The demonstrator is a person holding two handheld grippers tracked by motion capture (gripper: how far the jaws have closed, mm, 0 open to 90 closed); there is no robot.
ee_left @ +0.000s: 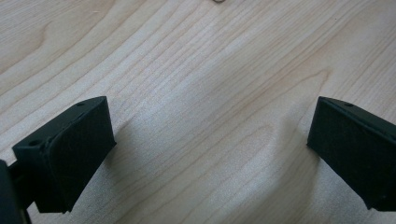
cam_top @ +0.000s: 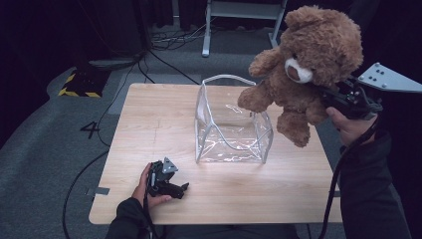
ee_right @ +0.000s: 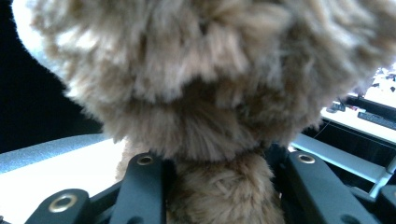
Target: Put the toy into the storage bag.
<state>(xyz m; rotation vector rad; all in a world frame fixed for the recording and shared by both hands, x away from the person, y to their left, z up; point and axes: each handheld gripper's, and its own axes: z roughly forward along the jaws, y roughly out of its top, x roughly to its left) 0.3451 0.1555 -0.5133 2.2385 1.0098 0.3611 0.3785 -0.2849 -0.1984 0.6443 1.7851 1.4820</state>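
A brown teddy bear [cam_top: 308, 59] hangs in the air above the table's right side, just right of a clear plastic bag [cam_top: 231, 122] that stands open on the wooden table [cam_top: 149, 119]. My right gripper [cam_top: 331, 97] is shut on the bear's body from behind; in the right gripper view its black jaws press into the fur [ee_right: 219, 140] on both sides. My left gripper [cam_top: 181, 189] lies low on the table near the front left, held by a hand. Its pads [ee_left: 74, 154] stand wide apart over bare wood.
The floor is grey carpet with cables [cam_top: 164, 40] and a yellow-black striped block [cam_top: 79, 82] at the back left. A white metal frame [cam_top: 244, 15] stands beyond the table. Bare tabletop lies left of the bag.
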